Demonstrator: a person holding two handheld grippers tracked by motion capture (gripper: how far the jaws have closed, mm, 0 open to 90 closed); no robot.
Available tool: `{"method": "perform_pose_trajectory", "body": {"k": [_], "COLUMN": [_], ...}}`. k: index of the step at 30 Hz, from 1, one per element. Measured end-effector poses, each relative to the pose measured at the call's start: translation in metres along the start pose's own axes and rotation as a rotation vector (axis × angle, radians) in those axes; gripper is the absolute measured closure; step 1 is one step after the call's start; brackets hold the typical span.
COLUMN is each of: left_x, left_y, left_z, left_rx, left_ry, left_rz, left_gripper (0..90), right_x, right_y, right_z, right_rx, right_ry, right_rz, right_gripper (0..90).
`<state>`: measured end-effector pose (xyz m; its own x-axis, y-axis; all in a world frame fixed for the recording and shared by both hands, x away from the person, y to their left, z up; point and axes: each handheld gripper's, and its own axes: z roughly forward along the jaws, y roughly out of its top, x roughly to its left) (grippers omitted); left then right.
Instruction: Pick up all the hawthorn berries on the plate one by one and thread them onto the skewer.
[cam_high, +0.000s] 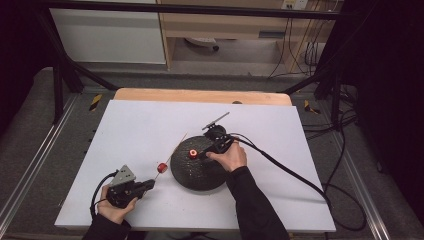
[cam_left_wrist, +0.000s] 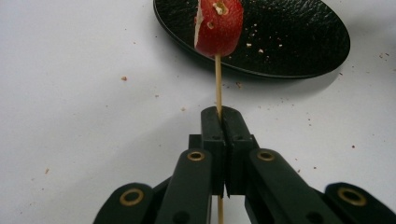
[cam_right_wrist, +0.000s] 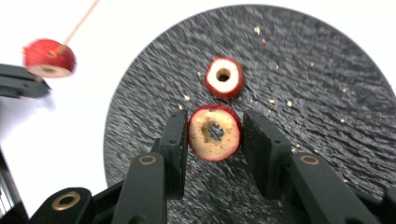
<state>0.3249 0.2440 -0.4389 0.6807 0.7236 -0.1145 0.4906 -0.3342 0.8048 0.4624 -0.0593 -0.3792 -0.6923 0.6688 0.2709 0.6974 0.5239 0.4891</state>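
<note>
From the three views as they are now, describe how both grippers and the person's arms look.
Both are black two-jaw tools. The left gripper carries a grey three-cornered plate on top, and a black cable loops from it. The right gripper trails a long black cable off the table. Up close, the jaw links have brass-coloured pivot rings and flat black pads. Both sleeves are black.

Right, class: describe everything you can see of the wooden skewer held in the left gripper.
The skewer is a thin, pale, straight wooden stick. The left gripper is shut on it near one end, and it runs up and away past the jaws. One red fruit slice with pale flesh is threaded on it, near the black plate. In the high view its far end passes the plate's rim.
</note>
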Motion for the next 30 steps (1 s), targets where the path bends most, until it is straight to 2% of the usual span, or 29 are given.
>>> {"method": "perform_pose_trajectory", "body": {"k": [6, 16, 18, 19, 25, 30], "left_x": [-0.001, -0.002, -0.002, -0.002, -0.004, -0.006], "left_y": [0.0, 0.0, 0.0, 0.0, 0.001, 0.001], "left_z": [-0.001, -0.001, -0.001, -0.002, -0.002, -0.003], "left_rx": [-0.007, -0.018, -0.019, -0.021, -0.036, -0.054], "left_ry": [0.0, 0.001, 0.001, 0.002, 0.002, 0.004], "left_rz": [0.0, 0.001, -0.001, 0.001, -0.002, -0.004], "left_gripper": [88.6, 88.6, 88.5, 88.5, 88.5, 88.5], "right_x": [0.002, 0.004, 0.004, 0.004, 0.003, 0.001], "right_y": [-0.005, -0.024, -0.026, -0.03, -0.043, -0.052], "right_z": [-0.013, -0.023, -0.023, -0.023, -0.022, -0.021], "right_rx": [-0.098, -0.321, -0.336, -0.381, -0.508, -0.634], "right_ry": [0.045, 0.14, 0.146, 0.16, 0.197, 0.214], "right_rz": [0.01, 0.063, 0.069, 0.087, 0.136, 0.217], "right_gripper": [62.2, 62.3, 62.3, 62.3, 62.4, 62.4]}}
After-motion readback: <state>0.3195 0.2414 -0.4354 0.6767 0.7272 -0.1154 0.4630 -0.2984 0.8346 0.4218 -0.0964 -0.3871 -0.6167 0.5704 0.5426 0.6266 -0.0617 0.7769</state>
